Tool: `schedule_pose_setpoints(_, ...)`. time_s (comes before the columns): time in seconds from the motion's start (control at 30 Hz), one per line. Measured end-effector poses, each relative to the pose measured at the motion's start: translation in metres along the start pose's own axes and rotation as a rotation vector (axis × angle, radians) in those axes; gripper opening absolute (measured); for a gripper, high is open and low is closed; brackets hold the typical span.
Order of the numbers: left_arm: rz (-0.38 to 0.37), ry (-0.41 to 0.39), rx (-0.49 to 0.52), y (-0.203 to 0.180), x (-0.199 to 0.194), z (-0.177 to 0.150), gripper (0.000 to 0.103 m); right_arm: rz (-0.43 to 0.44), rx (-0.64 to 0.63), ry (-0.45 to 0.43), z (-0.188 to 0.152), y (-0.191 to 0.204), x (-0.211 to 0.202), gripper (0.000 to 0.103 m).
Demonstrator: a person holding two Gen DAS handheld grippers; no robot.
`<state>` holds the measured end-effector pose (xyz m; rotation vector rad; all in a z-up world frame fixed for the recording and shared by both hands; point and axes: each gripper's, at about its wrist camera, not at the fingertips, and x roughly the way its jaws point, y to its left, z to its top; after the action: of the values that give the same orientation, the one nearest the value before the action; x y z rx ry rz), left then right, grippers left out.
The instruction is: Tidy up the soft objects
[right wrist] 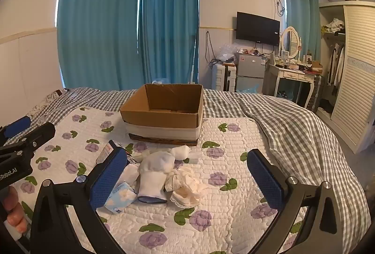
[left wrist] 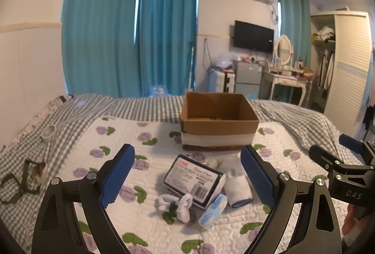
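Observation:
An open cardboard box [left wrist: 219,124] stands on the floral quilt [left wrist: 131,141]; it also shows in the right wrist view [right wrist: 164,117]. In front of it lies a pile: a dark tissue pack [left wrist: 194,180], a white sock [left wrist: 236,183], a small blue tissue packet [left wrist: 213,211] and a white fuzzy ring [left wrist: 180,206]. The right wrist view shows the white sock [right wrist: 153,174], a cream lace cloth [right wrist: 185,186] and the blue packet [right wrist: 120,199]. My left gripper [left wrist: 187,174] is open and empty above the pile. My right gripper [right wrist: 186,180] is open and empty above the socks.
A grey checked blanket [right wrist: 293,127] covers the rest of the bed. A roll of tape [left wrist: 48,132] and a dark strap [left wrist: 25,177] lie at the left. A dresser [right wrist: 295,80], wardrobe [right wrist: 356,71] and teal curtains [right wrist: 131,26] stand behind.

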<state>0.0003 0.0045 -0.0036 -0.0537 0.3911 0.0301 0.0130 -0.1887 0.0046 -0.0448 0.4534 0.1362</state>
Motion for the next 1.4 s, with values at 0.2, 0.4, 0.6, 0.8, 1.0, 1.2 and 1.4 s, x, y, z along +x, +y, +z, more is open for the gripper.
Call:
schedule_pose_setpoints(0.2, 0.001, 0.007, -0.001, 0.002, 0.001, 0.000, 0.093, 0.001, -0.001, 0.005, 0.000, 0.000, 0.000, 0.103)
schedule_pose_setpoints(0.4, 0.007, 0.007, -0.001, 0.002, 0.001, -0.004, 0.093, 0.001, 0.002, 0.001, 0.000, 0.001, 0.002, 0.103)
schedule_pose_setpoints(0.6, 0.008, 0.010, 0.000, 0.003, 0.002, -0.005, 0.093, 0.002, 0.004, 0.003, -0.002, 0.002, 0.003, 0.103)
schedule_pose_setpoints(0.8, 0.007, 0.010, -0.001, 0.003, 0.002, -0.005, 0.093, 0.001, 0.001, 0.002, -0.005, 0.001, 0.002, 0.103)
schedule_pose_setpoints(1.0, 0.006, 0.011, -0.001, 0.004, 0.003, -0.004, 0.093, -0.001, -0.004, 0.000, -0.004, 0.002, 0.003, 0.103)
schedule_pose_setpoints(1.2, 0.004, 0.007, -0.009, 0.006, 0.001, -0.006, 0.093, -0.002, -0.012, -0.006, -0.008, 0.003, 0.002, 0.103)
schedule_pose_setpoints(1.4, 0.005, -0.006, -0.010, 0.007, -0.007, -0.006, 0.093, -0.049, -0.123, -0.075, -0.004, 0.005, -0.009, 0.103)
